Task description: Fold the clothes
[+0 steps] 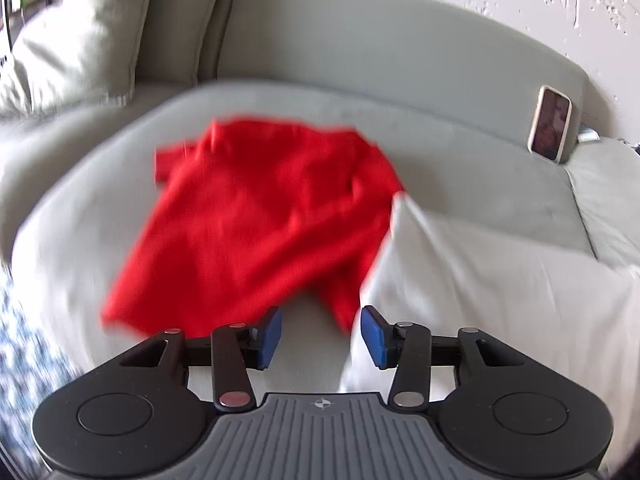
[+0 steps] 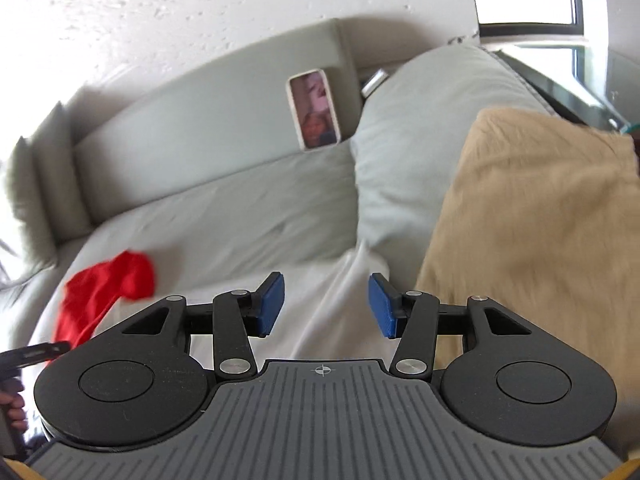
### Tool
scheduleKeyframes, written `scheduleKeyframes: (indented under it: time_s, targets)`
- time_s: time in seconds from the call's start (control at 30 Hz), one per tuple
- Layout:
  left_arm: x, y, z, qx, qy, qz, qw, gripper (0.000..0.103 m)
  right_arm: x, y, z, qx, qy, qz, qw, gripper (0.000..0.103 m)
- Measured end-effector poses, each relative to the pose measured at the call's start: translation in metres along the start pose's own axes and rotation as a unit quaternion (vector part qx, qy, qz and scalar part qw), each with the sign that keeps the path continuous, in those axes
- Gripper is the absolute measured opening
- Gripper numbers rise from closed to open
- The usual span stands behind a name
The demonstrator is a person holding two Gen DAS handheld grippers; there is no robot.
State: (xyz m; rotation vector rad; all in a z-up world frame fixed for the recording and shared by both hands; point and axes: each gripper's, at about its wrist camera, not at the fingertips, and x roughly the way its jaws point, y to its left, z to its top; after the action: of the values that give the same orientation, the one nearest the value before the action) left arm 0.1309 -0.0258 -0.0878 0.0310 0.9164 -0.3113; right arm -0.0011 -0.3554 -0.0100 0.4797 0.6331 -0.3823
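A: Where's the red shirt [image 1: 256, 220]?
B: Spread mid-sofa [image 1: 460, 168], by a white cloth [image 1: 500, 300].
A: Fingers?
B: Left gripper [image 1: 321, 336] & right gripper [image 2: 326, 304] both apart, holding nothing.

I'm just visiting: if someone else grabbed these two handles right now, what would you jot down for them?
Left gripper: jaws open, empty, just short of the red shirt's hem.
Right gripper: jaws open, empty, above the white garment.
Red shirt lies spread, a bit rumpled, on the sofa seat; tan cloth lies to the right.
Done: nothing folded.
Left: fold everything.
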Motion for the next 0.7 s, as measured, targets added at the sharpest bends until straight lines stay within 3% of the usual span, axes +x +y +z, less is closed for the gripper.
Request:
scheduleKeyframes:
  time_s: [0.13, 0.2, 0.23, 0.27, 0.3, 0.4, 0.7]
  targets:
    - [0.004, 0.001, -0.022, -0.012, 0.000, -0.007, 0.9999, 0.047, -0.010, 0.000, -0.032, 0.016, 0.006, 0.012, 1.000, 0.053]
    - [0.004, -0.001, -0.029, -0.012, -0.002, -0.007, 0.9999, 0.044, -0.009, -0.008, -0.046, 0.053, 0.015, 0.012, 0.998, 0.052]
    - [0.003, -0.002, -0.029, -0.006, 0.002, -0.011, 0.9999, 0.035, -0.008, -0.015, -0.051, 0.077, 0.018, 0.012, 0.997, 0.052]
    - [0.002, -0.004, -0.029, -0.001, 0.007, -0.017, 0.9998, 0.008, -0.006, -0.021, -0.057, 0.098, 0.021, 0.010, 0.995, 0.051]
    - [-0.001, -0.007, -0.029, 0.011, 0.006, -0.017, 0.9998, 0.000, -0.003, -0.026, -0.062, 0.112, 0.026, 0.006, 0.993, 0.050]
    - [-0.011, -0.018, -0.034, 0.055, -0.009, -0.004, 0.9985, 0.000, -0.004, -0.033, -0.069, 0.116, 0.029, -0.006, 0.993, 0.050]
    - [-0.008, -0.033, -0.040, 0.105, -0.008, 0.127, 0.9864, 0.002, 0.014, -0.013, -0.084, 0.036, 0.056, -0.008, 0.998, 0.050]
